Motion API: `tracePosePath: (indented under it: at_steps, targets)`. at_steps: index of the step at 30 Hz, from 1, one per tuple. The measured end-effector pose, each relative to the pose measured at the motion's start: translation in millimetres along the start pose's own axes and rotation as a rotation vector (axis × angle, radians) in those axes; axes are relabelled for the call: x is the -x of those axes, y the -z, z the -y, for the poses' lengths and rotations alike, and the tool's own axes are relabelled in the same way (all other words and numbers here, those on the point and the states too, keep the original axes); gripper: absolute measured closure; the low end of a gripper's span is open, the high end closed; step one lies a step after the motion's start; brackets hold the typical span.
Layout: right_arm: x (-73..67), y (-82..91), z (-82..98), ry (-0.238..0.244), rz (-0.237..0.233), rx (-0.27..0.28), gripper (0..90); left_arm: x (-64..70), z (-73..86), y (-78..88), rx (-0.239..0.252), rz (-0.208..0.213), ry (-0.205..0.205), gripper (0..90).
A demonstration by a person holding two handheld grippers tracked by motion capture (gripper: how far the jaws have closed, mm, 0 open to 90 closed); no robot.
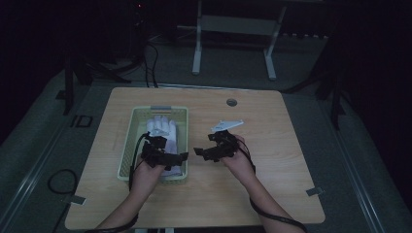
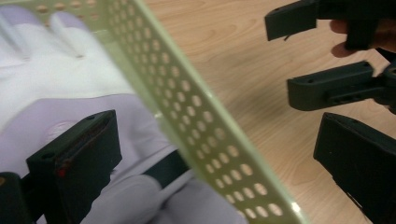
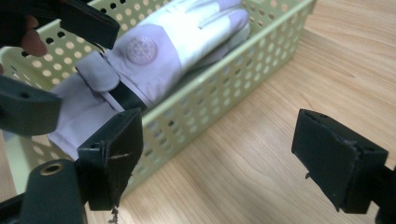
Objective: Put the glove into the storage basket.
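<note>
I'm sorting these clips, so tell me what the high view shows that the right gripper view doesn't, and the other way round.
Only the high view takes in the whole wooden table, the person's forearms, the floor and the white desk frame beyond.

Only the right gripper view brings out the round emblem on the glove's back, its dark wrist strap, and the right hand-held gripper with jaws standing open above bare wood.

Both show the pale green perforated basket, the white and lilac glove lying in it, and the left hand-held gripper by the basket.
</note>
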State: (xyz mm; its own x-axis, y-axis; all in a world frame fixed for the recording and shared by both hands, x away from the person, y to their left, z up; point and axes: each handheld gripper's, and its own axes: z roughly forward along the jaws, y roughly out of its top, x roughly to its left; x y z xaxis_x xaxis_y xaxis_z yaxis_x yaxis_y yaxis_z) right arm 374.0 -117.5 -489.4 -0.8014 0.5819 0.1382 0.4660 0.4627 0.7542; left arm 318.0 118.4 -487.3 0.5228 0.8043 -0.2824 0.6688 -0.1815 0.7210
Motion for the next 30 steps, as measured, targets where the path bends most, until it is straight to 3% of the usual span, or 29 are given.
tracePosePath:
  at_steps: [4, 6, 10, 14, 21, 26, 30]
  targets:
    - [5.5, 6.9, 7.9, 0.001, 0.005, 0.003, 16.6, 12.5, 0.1, -5.0, 0.010, 0.020, -0.017, 1.0]
    - [8.6, 11.2, 13.3, -0.003, 0.004, 0.012, 18.8, 17.0, -0.6, -7.1, 0.015, 0.051, -0.013, 1.1]
    - [16.0, 21.3, 25.0, -0.013, 0.009, 0.017, 16.7, 29.8, -1.8, -9.5, 0.031, 0.068, -0.046, 1.1]
    - [24.3, 30.4, 36.4, -0.024, 0.013, 0.017, 15.5, 43.4, -1.4, -14.5, 0.022, 0.101, -0.060, 1.1]
    - [31.3, 45.3, 55.6, -0.007, 0.020, 0.018, 15.6, 72.1, 1.3, -21.7, 0.020, 0.160, -0.132, 1.1]
    - [36.2, 56.6, 71.5, 0.002, 0.027, 0.019, 15.5, 87.6, 4.1, -28.7, -0.011, 0.217, -0.159, 1.1]
    - [40.2, 64.4, 85.3, 0.002, 0.028, 0.015, 15.5, 97.8, 8.7, -35.8, -0.032, 0.226, -0.196, 1.1]
